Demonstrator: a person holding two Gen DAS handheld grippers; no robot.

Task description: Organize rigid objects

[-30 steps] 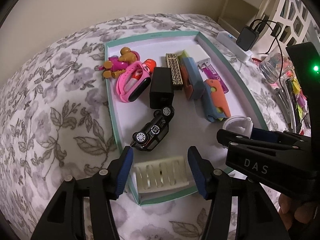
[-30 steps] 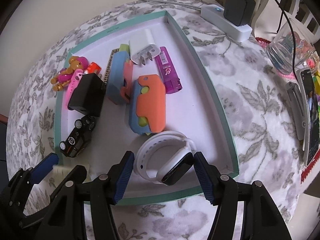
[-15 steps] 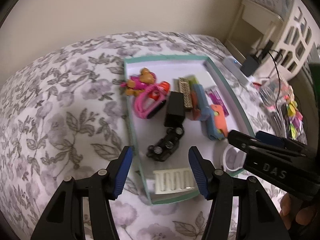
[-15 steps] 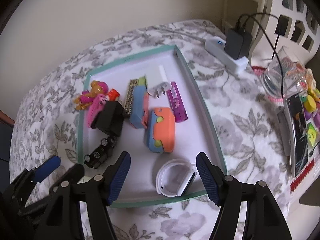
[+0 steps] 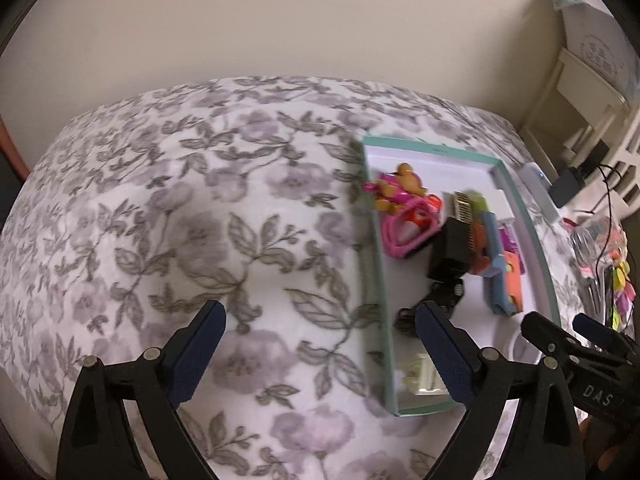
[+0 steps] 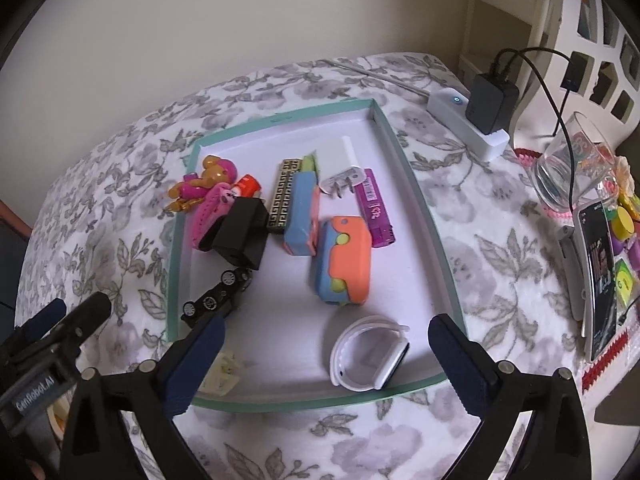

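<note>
A teal-rimmed white tray (image 6: 436,240) on the floral cloth holds a white wrist band (image 6: 368,354), an orange-and-blue toy (image 6: 344,260), a black toy car (image 6: 218,296), a black box (image 6: 240,236), a pink band (image 6: 212,208) and a cream ribbed piece (image 6: 222,372). My right gripper (image 6: 326,328) hangs above the tray's near end, jaws opening; the white band lies below them, untouched. My left gripper (image 5: 320,316) hovers over the bare cloth beside the tray's left rim (image 5: 374,280), jaws opening, nothing between them.
A white power strip with a black charger (image 6: 472,120), a glass jar (image 6: 576,160) and a propped phone (image 6: 600,268) stand right of the tray. Floral cloth (image 5: 200,220) stretches to the left. A wall runs behind the table.
Both grippers have spread wide and pulled up from the tray. The left one has swung left off the cream ribbed piece. The white band stays lying in the tray.
</note>
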